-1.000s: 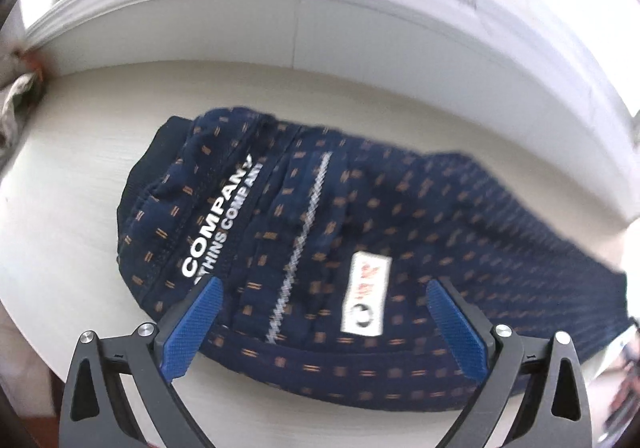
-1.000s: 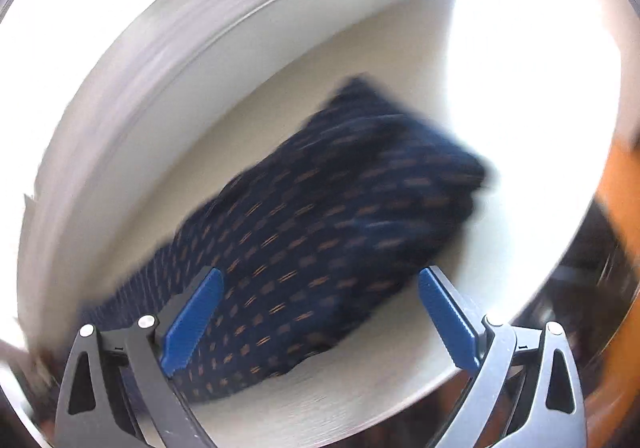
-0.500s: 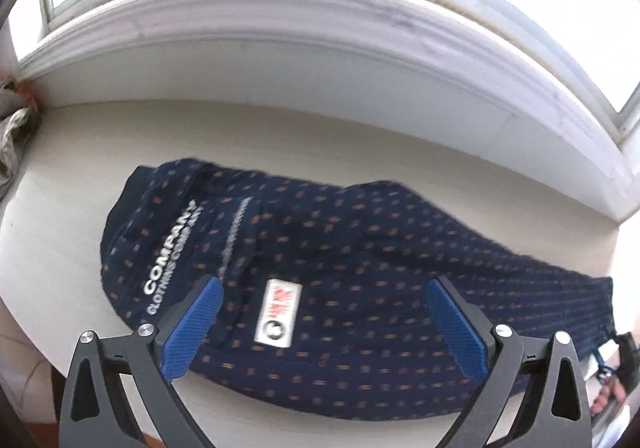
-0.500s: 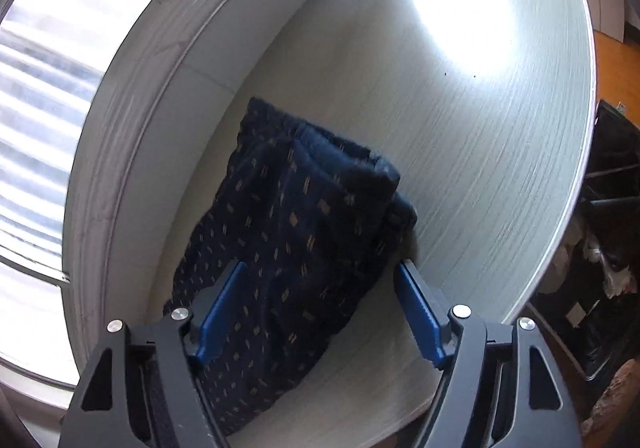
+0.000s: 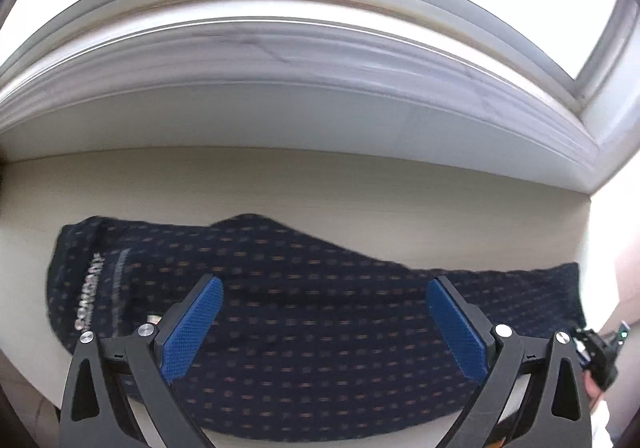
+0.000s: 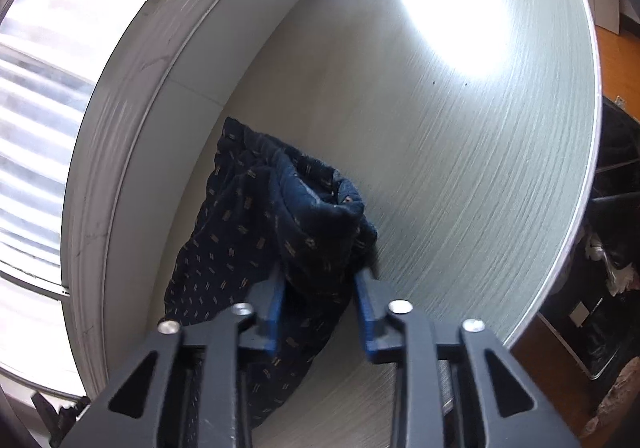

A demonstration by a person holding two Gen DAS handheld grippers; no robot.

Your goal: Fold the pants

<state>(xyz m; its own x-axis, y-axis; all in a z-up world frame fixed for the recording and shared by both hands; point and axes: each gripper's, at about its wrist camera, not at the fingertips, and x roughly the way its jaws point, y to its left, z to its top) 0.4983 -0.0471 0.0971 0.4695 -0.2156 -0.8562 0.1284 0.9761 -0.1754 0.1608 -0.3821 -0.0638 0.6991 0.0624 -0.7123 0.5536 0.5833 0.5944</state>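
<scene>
At table edge | right gripper (image 6: 320, 288) jaws just closing, clenched on pants (image 6: 248, 224) | left gripper (image 5: 324, 324) jaws released

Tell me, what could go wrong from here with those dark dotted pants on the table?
1. The right gripper has just been closing on a bunched end of the pants; it may have caught only some layers, so lifting could leave the rest behind and spoil the fold.
2. The left gripper hangs open over the pants and holds nothing, so a pull could drag the whole garment.
3. That end lies close to the table edge and might slide off.
</scene>
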